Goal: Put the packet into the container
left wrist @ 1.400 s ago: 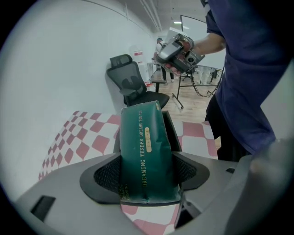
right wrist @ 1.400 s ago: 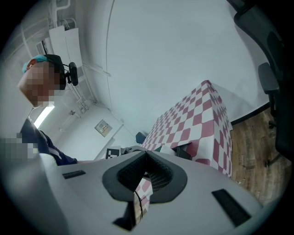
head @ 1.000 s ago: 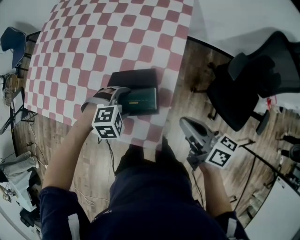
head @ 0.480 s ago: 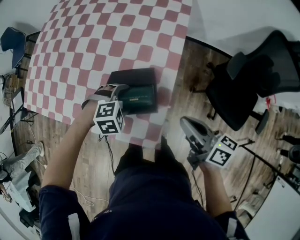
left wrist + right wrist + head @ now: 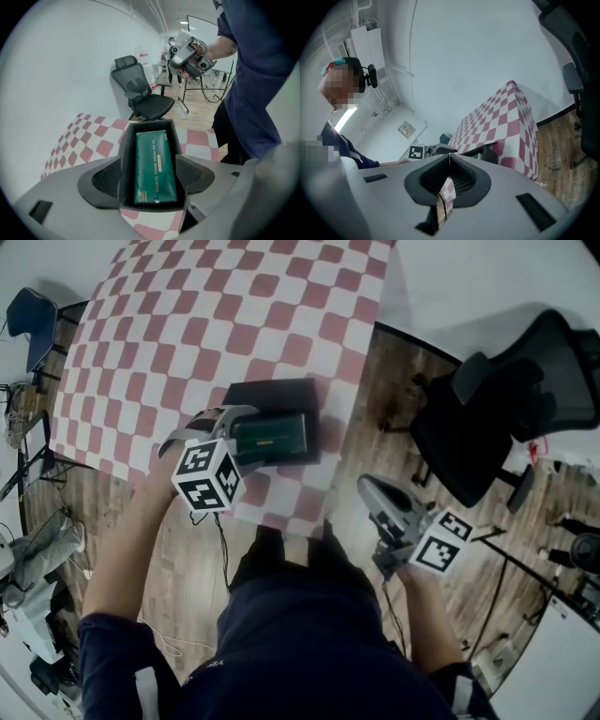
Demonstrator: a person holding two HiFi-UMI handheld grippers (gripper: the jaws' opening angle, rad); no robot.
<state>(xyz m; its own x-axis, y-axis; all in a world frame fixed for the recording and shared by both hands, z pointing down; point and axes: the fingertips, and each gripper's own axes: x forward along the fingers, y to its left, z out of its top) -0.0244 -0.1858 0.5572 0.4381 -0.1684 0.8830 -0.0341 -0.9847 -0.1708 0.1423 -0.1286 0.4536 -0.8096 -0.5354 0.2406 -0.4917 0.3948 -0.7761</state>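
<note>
A dark green packet (image 5: 272, 435) (image 5: 154, 166) lies flat inside the black open container (image 5: 272, 395) (image 5: 149, 123) on the red-and-white checked table (image 5: 187, 324). My left gripper (image 5: 230, 427) (image 5: 149, 176) is open at the container's left end. Its two fingers stand apart on either side of that end and touch nothing that I can see. My right gripper (image 5: 370, 486) (image 5: 449, 161) is shut and empty, held off the table's near right corner above the wooden floor. It shows in the left gripper view as the right gripper (image 5: 187, 54).
A black office chair (image 5: 497, 399) (image 5: 140, 91) stands on the floor right of the table. The table's right edge (image 5: 361, 381) runs close to the container. Cables and bags lie on the floor at the far left (image 5: 37, 549).
My left gripper has shifted a little left and back from the container, and more of the packet shows. The right gripper has hardly moved.
</note>
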